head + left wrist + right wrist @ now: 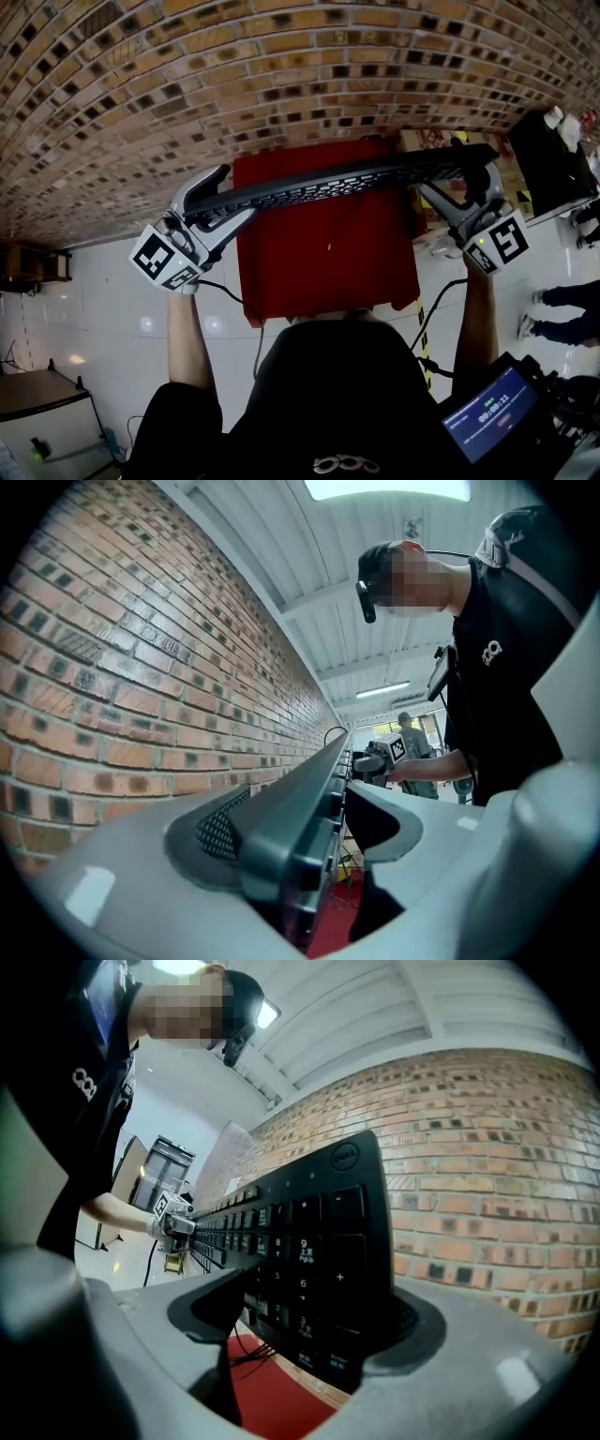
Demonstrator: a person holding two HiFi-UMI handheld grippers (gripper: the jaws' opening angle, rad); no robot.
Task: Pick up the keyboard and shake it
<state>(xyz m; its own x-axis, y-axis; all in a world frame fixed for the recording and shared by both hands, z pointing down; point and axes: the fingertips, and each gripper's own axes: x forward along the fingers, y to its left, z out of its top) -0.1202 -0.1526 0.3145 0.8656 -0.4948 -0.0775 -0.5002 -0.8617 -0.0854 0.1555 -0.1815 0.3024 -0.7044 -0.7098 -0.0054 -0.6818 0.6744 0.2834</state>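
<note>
We have the keyboard point(347, 183) up in the air above the red table point(319, 267), so the pickup is done. Our right gripper point(457, 189) pinches 1 end. Our left gripper point(230, 195) is spread loosely around the other, so we judge shaking needs a regrip.

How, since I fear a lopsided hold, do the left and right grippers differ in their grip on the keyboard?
The left gripper has its fingers wide: the keyboard leans on one, with a gap before the other. The right gripper appears to press its fingers on both faces. The left gripper sees the keyboard nearly edge-on; the right gripper sees its keys. Both have one end between their fingers.
</note>
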